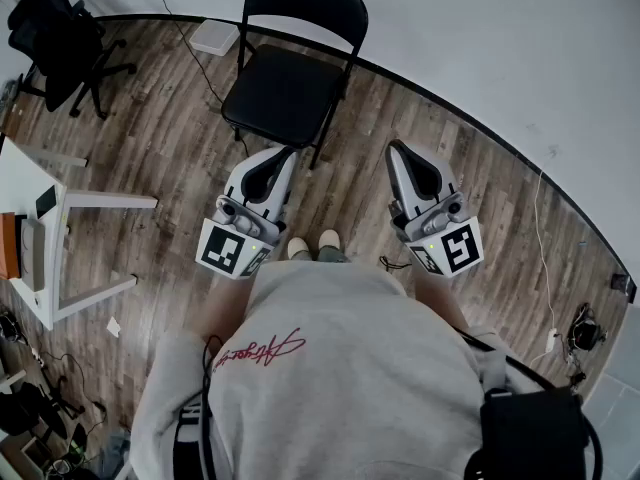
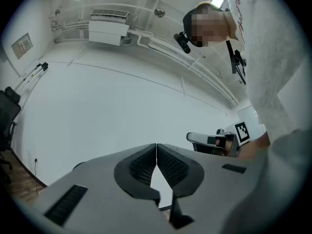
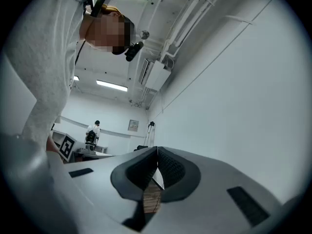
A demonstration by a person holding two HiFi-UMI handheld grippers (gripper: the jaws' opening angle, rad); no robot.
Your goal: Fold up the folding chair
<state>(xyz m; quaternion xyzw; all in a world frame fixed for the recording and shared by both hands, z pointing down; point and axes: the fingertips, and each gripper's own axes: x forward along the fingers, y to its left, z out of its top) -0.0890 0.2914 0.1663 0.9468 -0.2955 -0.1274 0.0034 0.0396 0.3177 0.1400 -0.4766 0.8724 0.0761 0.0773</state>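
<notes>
Jaws on my left gripper (image 2: 156, 154) are pressed together with nothing between them, and my right gripper (image 3: 157, 164) is the same: closed and empty. Both point up a little toward the white wall, and neither one touches anything. Just ahead of them, on the wooden floor (image 1: 170, 148), stands the folding chair (image 1: 300, 13), black, close to the wall. It is wide open, with its seat (image 1: 280, 96) flat and its back up. So I think no part of the job is done yet: I have to reach the chair, grab it, and swing the seat up against the back. Only bare floor and my own shoes (image 1: 312, 245) lie between me and the chair. A thin cable (image 1: 195, 53) runs along the floor by the chair's left side, and I guess a leg could catch on it. A small white box (image 1: 213, 36) lies near the wall. Farther left are a black office chair (image 1: 58, 38) and a white table (image 1: 25, 183), both well apart from the folding chair.
</notes>
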